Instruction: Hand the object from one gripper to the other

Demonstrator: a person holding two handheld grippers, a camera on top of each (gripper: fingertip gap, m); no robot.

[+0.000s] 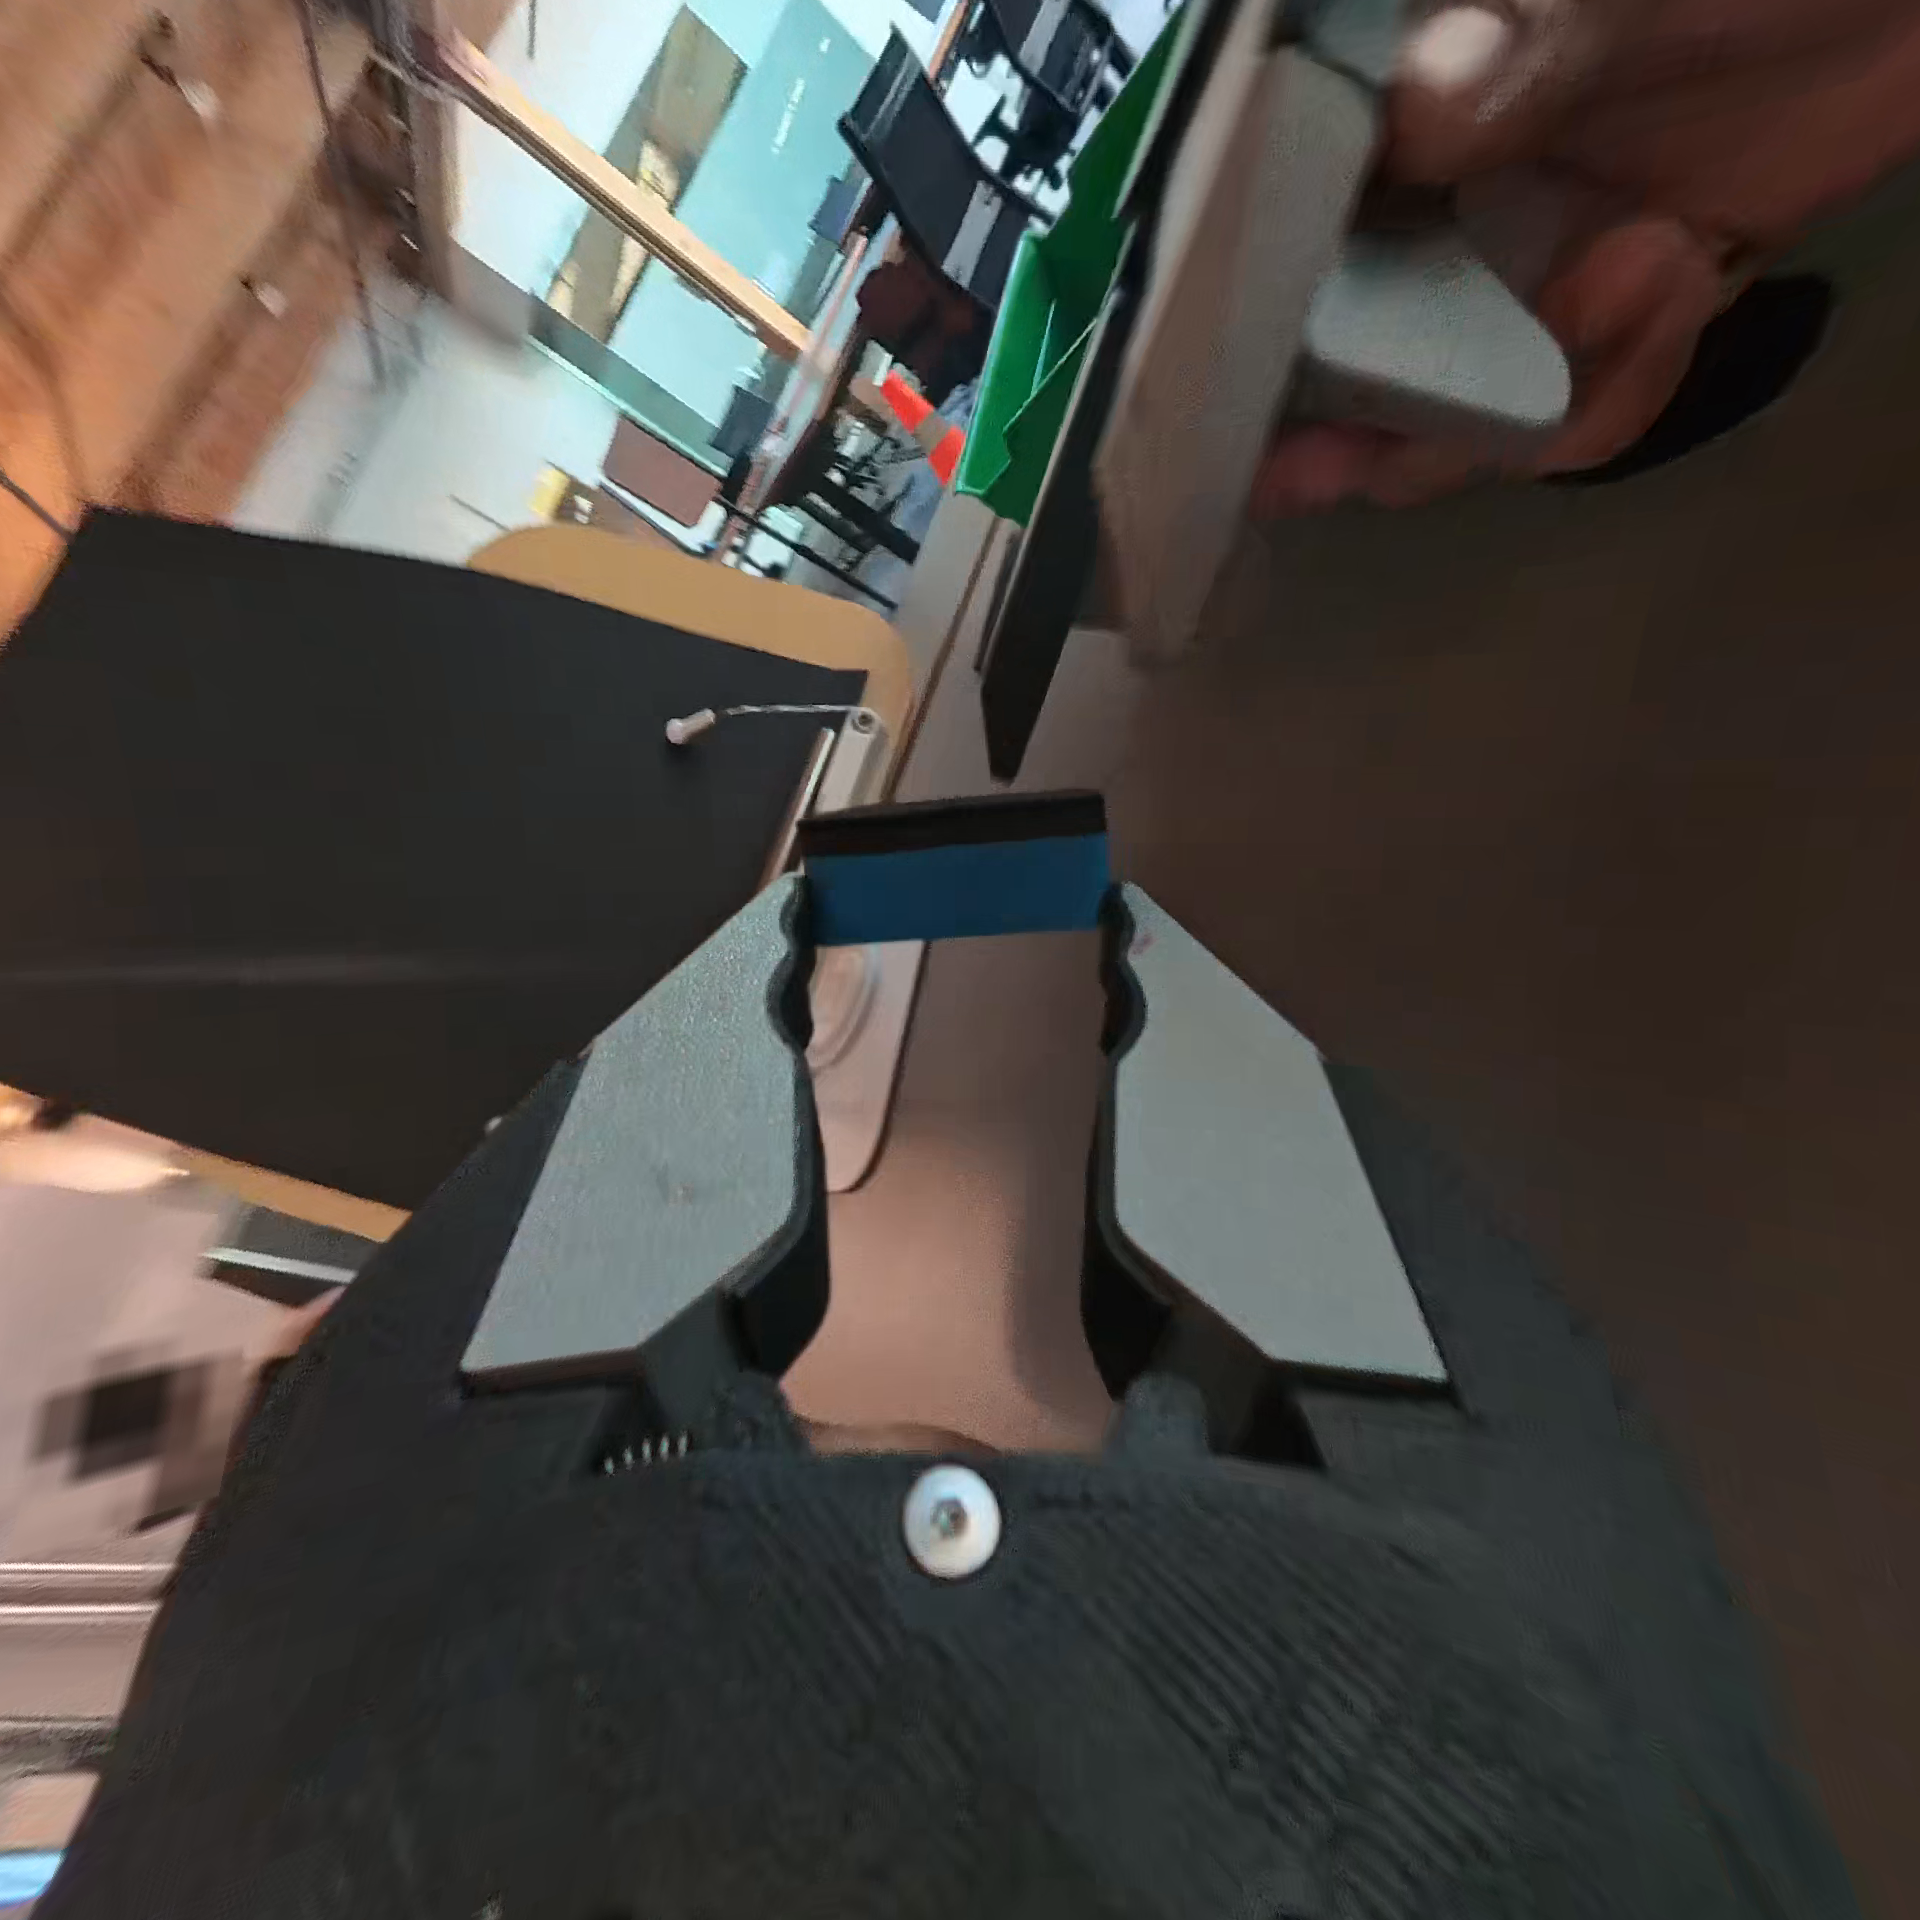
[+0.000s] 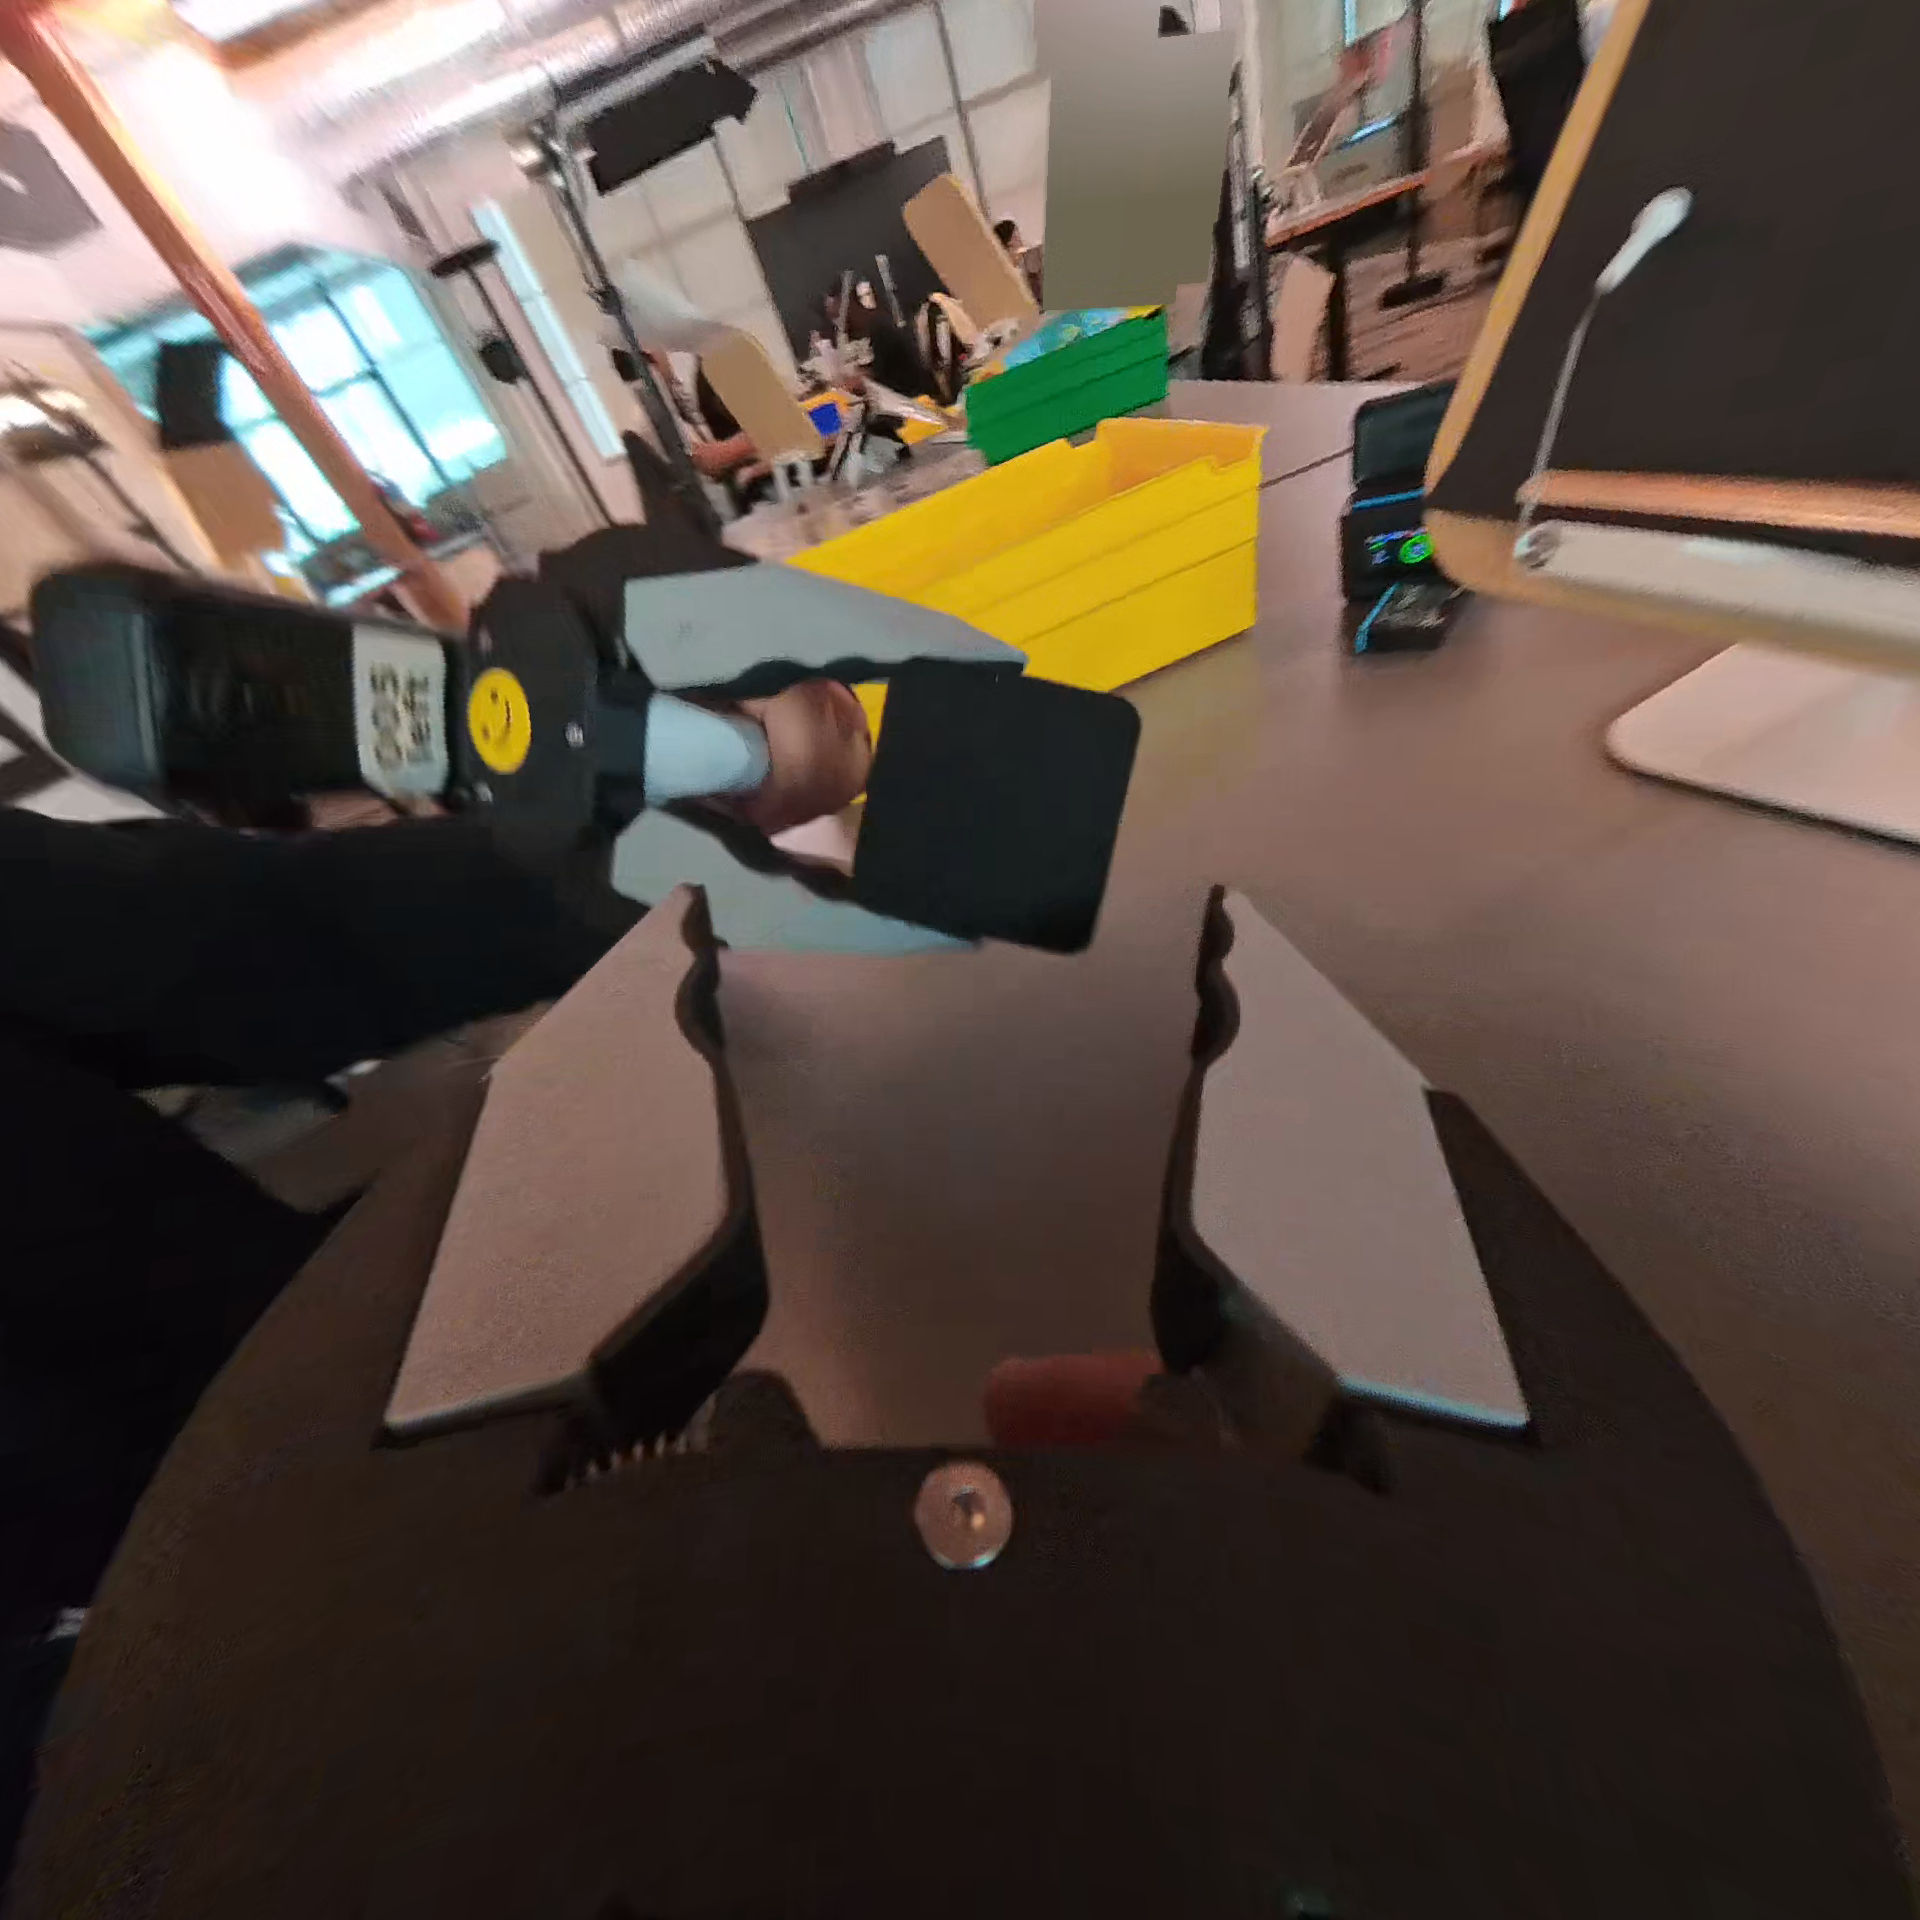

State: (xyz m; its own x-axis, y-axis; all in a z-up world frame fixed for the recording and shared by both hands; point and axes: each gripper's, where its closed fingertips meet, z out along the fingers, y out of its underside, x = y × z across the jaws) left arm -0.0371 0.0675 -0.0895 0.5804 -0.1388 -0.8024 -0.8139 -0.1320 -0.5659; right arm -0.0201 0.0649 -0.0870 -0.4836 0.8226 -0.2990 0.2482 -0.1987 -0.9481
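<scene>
The object is a flat square pad with a blue layer and a black layer (image 1: 956, 883). My left gripper (image 1: 956, 920) is shut on it, its fingertips pinching the two side edges. In the right wrist view the pad shows its black face (image 2: 997, 810), held out by the left gripper (image 2: 935, 800) at the left, just above and ahead of my right gripper's fingertips. My right gripper (image 2: 956, 935) is open and empty, with its jaws wide apart. The pad does not touch it. A hand holding the right gripper's grey body (image 1: 1434, 353) shows blurred at the top right of the left wrist view.
A brown table (image 2: 1403, 935) lies below. On it stand a yellow bin (image 2: 1091, 540), a green bin (image 2: 1070, 395) behind it, a small black device (image 2: 1392, 520) and a black panel on a white stand (image 2: 1714, 312) at the right. People sit at desks far behind.
</scene>
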